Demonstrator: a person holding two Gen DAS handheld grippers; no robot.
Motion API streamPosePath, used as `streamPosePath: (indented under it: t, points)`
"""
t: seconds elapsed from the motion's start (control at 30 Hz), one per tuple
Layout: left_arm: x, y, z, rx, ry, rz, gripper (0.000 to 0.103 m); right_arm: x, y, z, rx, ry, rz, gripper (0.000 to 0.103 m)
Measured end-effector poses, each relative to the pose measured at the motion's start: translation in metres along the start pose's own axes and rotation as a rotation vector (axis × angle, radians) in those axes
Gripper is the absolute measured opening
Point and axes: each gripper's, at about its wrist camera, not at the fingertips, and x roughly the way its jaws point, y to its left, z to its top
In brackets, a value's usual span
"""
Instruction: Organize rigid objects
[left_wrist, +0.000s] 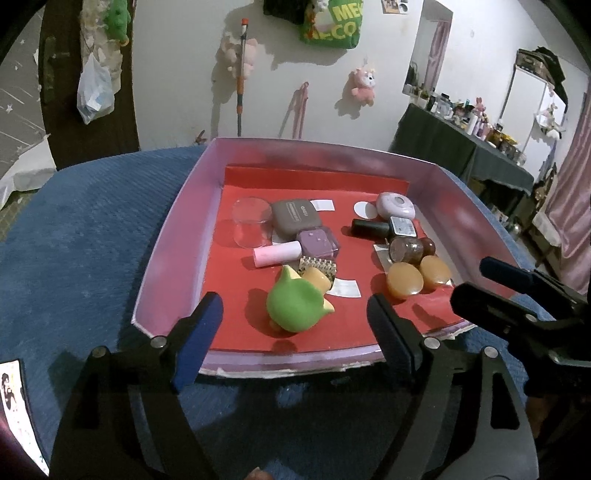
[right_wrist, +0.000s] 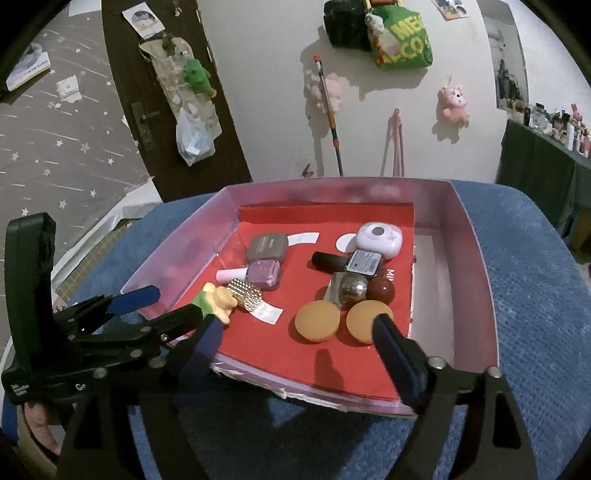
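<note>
A pink box (left_wrist: 173, 229) with a red floor sits on a blue cushion; it also shows in the right wrist view (right_wrist: 476, 266). Inside lie a green figurine (left_wrist: 295, 306), a clear cup (left_wrist: 251, 221), a grey case (left_wrist: 295, 218), a purple nail polish bottle (left_wrist: 317, 242), a pink tube (left_wrist: 277, 253), a lilac round case (left_wrist: 396, 205), a black-capped bottle (left_wrist: 384, 227) and two orange discs (left_wrist: 406, 280). My left gripper (left_wrist: 295, 343) is open at the box's near rim, just before the figurine. My right gripper (right_wrist: 299, 350) is open at the near rim by the discs (right_wrist: 317, 320).
The blue cushion (left_wrist: 74, 258) surrounds the box. A white wall with plush toys and a mop stands behind. A dark cluttered table (left_wrist: 461, 147) is at the right. A printed card (left_wrist: 14, 402) lies at the left edge.
</note>
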Motion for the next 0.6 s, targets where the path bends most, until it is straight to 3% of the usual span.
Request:
streamPosePath:
  t: [0.17,0.23,0.5,0.6]
  points:
    - [-0.006,0.000,-0.003,0.001,-0.011,0.014,0.082,-0.011,0.005,-0.004,-0.004,-0.042,-0.025,0.097]
    - [-0.008,0.000,-0.005,0.000,-0.018,0.023,0.096,-0.015,0.007,-0.006,-0.008,-0.057,-0.042,0.100]
    - [-0.013,0.002,-0.010,-0.005,-0.039,0.037,0.098,-0.025,0.010,-0.014,-0.016,-0.104,-0.112,0.103]
    - [-0.014,0.003,-0.012,-0.006,-0.048,0.038,0.103,-0.025,0.009,-0.017,-0.011,-0.104,-0.115,0.103]
